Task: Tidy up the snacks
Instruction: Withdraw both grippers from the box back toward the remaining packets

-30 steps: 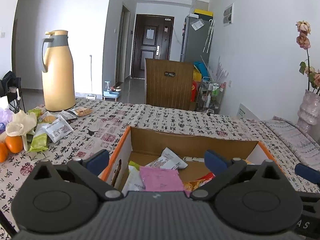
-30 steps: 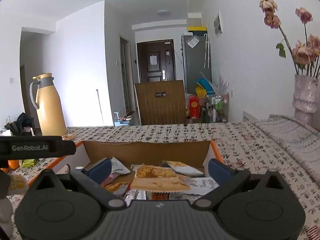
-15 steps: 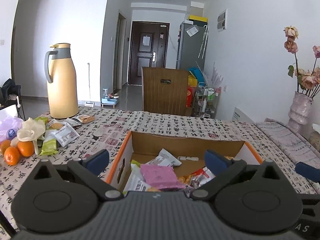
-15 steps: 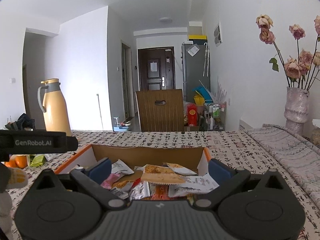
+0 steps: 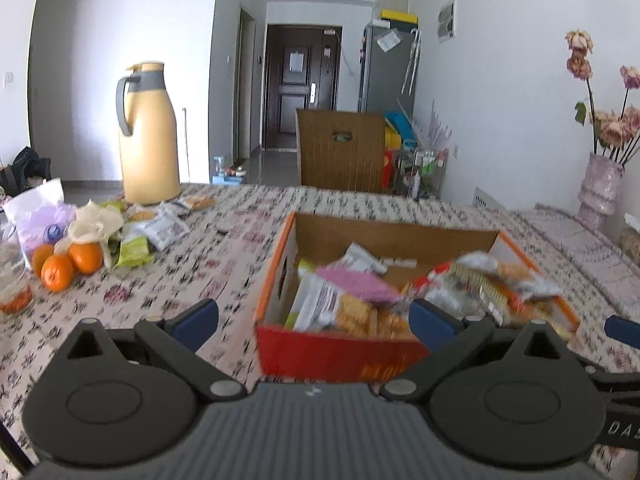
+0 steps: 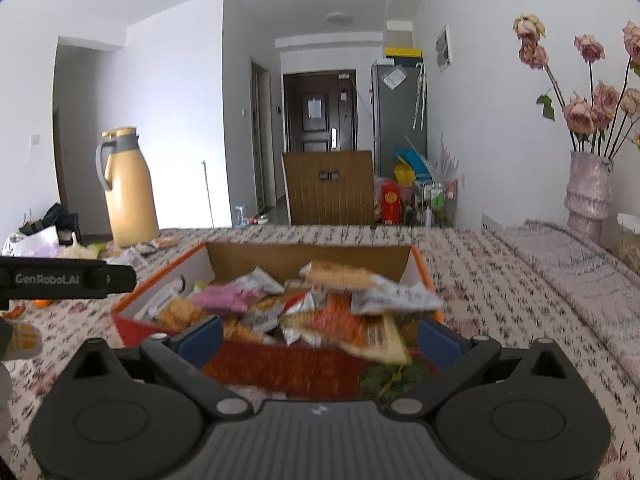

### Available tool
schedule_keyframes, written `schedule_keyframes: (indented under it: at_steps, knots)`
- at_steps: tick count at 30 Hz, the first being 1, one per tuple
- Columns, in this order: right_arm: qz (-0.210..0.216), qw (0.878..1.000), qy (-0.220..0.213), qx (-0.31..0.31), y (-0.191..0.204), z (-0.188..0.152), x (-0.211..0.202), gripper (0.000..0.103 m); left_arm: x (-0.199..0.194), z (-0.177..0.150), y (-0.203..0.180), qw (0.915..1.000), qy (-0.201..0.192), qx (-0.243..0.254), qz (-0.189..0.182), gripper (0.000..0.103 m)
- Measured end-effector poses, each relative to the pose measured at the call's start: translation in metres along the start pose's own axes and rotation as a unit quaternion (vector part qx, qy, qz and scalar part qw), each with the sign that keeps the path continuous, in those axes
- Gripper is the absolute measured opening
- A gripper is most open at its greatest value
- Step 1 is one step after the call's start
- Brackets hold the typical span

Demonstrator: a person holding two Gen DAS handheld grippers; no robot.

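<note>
with both sets of jaws spread and empty, left gripper (image 5: 314, 316) and right gripper (image 6: 320, 334) hover before the box (image 5: 340, 350), piled with snacks (image 6: 320, 304); loose packets (image 5: 160, 228) lie by the jug (image 5: 148, 136), likely next.

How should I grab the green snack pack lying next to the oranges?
Grab the green pack by its near short edge, coming from above and the box side. It lies flat on the table, so the fingers need a thin edge. The oranges and white wrapper crowd its left and back, so the right looks freer.
</note>
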State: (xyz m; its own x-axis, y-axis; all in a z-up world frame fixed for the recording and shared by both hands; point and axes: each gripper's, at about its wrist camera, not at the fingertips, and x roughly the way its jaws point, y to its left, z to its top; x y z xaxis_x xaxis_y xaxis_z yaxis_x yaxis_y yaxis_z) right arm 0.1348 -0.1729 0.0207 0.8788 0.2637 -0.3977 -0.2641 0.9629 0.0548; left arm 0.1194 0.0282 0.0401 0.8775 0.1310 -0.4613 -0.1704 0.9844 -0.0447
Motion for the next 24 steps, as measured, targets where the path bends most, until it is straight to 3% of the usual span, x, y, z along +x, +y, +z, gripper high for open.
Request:
schedule_keyframes:
  at_steps: [12,24]
  knots:
    - [0.019,0.996,0.091,-0.01,0.022,-0.041,0.014,0.103,0.008,-0.046,0.031,0.9981,0.061,0.006,0.0,0.103]
    - [0.02,0.99,0.138,-0.023,0.043,-0.052,0.041,0.103,0.023,-0.066,0.048,0.9962,0.086,-0.006,-0.013,0.103]
